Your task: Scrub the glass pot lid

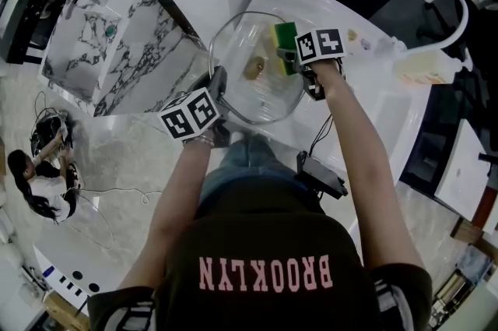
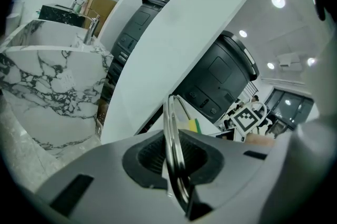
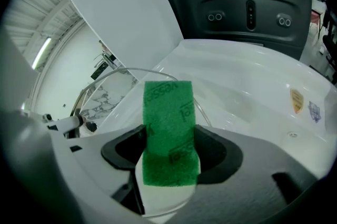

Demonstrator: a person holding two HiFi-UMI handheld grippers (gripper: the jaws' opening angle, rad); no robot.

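Observation:
The round glass pot lid (image 1: 253,68) with a steel rim is held up over the white counter, its knob (image 1: 253,69) at the centre. My left gripper (image 1: 216,92) is shut on the lid's near-left rim; in the left gripper view the steel rim (image 2: 171,149) runs edge-on between the jaws. My right gripper (image 1: 299,61) is shut on a green and yellow sponge (image 1: 285,46) and presses it against the lid's right side. In the right gripper view the green scouring face (image 3: 168,130) stands between the jaws, with the lid's rim (image 3: 113,76) just behind it.
A white counter (image 1: 373,111) lies under the lid, with a white faucet (image 1: 455,10) and a bottle (image 1: 416,66) at its right. A marble-patterned block (image 1: 117,49) stands to the left. A person (image 1: 39,177) crouches on the floor at far left. A dark appliance (image 3: 242,1) stands behind the counter.

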